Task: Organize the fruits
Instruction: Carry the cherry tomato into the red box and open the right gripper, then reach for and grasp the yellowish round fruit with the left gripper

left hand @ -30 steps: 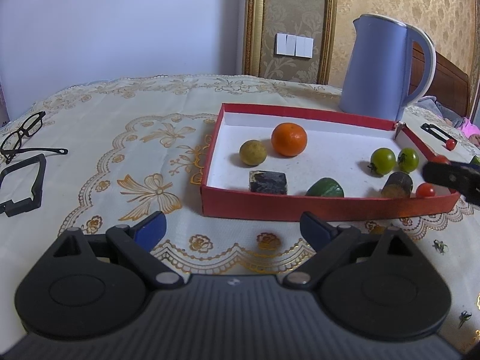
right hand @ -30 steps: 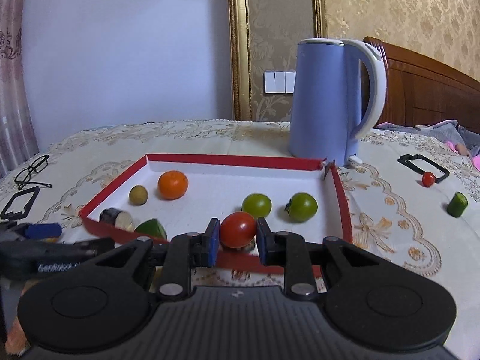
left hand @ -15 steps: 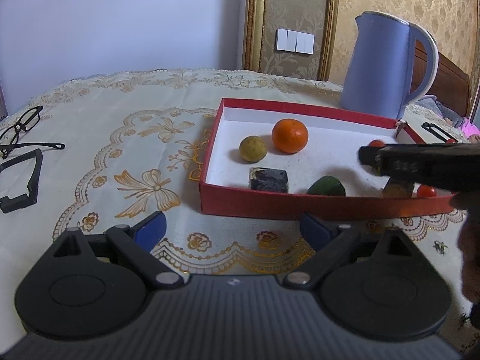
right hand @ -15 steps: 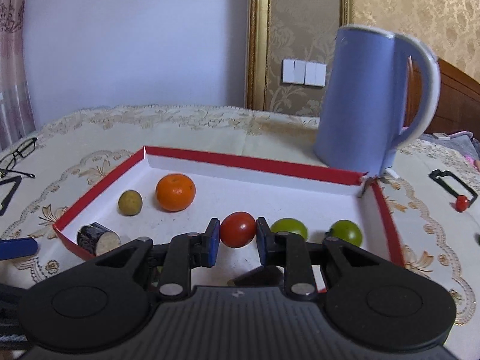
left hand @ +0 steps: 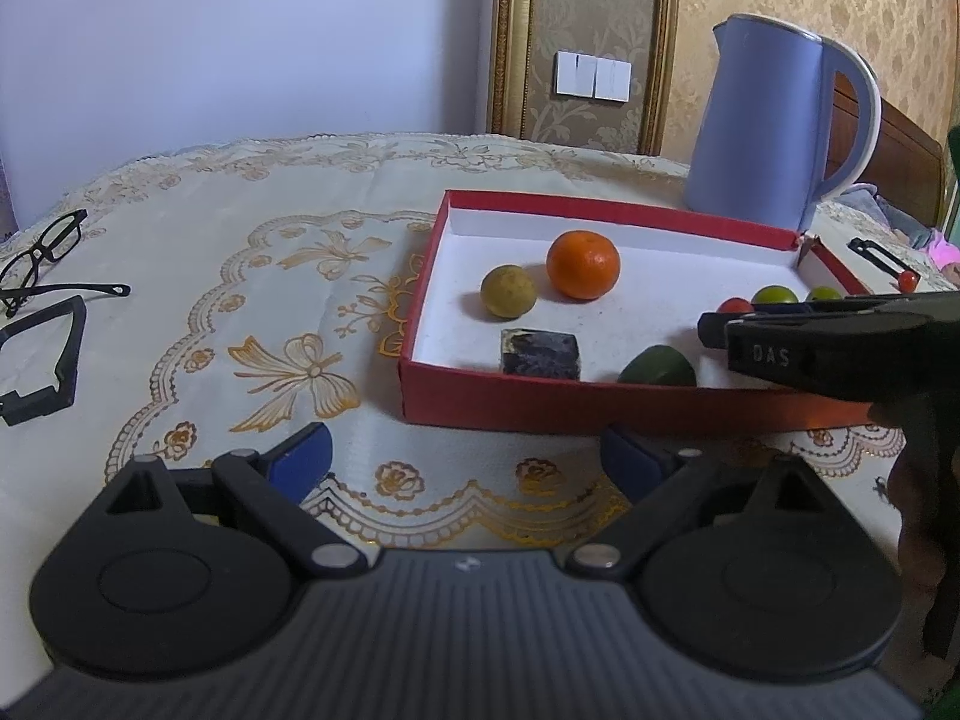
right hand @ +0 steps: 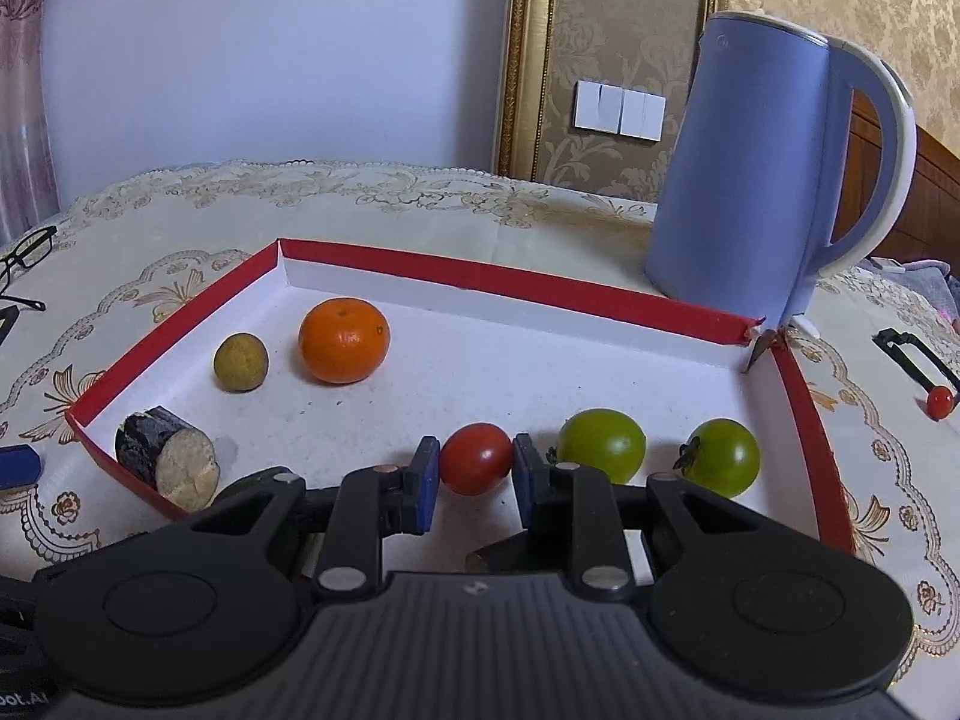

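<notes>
My right gripper [right hand: 473, 461] is shut on a small red tomato [right hand: 476, 458] and holds it inside the red box [right hand: 510, 285], just left of two green tomatoes [right hand: 602, 444]. An orange [right hand: 344, 340], a yellow-green round fruit [right hand: 240, 361] and a dark cut stub [right hand: 165, 456] lie in the box. My left gripper [left hand: 465, 459] is open and empty over the tablecloth in front of the red box [left hand: 510, 405]. The right gripper [left hand: 714, 324] reaches over the box from the right, and the red tomato [left hand: 735, 305] shows at its tip.
A blue kettle [right hand: 774, 174] stands behind the box's far right corner. A small red tomato [right hand: 939, 401] and a black clip [right hand: 906, 348] lie right of the box. Glasses [left hand: 42, 261] and a black frame [left hand: 48, 360] lie at the far left. A green fruit [left hand: 659, 366] sits near the box's front wall.
My right gripper has carried the red tomato forward over the box's front wall and lower, into the box beside the green tomatoes. My left gripper has barely moved.
</notes>
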The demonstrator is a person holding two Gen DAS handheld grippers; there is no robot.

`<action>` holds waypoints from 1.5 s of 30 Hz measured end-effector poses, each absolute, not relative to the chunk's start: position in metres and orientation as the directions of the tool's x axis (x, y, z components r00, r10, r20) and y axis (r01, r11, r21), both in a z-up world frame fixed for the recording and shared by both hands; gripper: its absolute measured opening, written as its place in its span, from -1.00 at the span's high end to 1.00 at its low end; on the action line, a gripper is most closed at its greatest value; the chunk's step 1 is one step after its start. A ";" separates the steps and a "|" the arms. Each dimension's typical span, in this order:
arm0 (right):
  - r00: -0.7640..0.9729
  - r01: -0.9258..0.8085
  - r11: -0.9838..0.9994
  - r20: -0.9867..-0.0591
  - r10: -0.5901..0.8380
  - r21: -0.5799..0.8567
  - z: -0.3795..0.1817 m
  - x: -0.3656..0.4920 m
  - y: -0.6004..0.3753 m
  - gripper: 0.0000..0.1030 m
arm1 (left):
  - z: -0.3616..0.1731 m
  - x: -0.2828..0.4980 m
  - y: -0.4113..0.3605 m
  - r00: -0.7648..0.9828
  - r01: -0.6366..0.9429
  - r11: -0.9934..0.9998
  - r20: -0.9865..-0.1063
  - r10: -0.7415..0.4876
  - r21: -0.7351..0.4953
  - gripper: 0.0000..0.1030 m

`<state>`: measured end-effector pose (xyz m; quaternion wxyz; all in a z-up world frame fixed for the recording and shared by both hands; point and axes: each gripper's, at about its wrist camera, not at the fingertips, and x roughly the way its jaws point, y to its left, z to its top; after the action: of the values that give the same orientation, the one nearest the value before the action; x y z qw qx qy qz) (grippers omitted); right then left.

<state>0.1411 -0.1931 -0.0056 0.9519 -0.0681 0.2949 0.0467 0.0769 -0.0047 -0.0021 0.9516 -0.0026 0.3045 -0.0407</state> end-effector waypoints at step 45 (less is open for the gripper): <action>0.809 0.173 0.985 -0.567 -0.157 -0.025 -0.014 0.036 -0.320 -0.03 | 0.003 0.051 -0.079 0.778 0.271 0.962 -0.582 -0.237 -0.029 -0.91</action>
<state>0.0355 -0.3201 -0.0144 0.9508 0.0139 0.2969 -0.0869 0.0507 -0.0788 0.0029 0.9425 0.0281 0.3046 -0.1346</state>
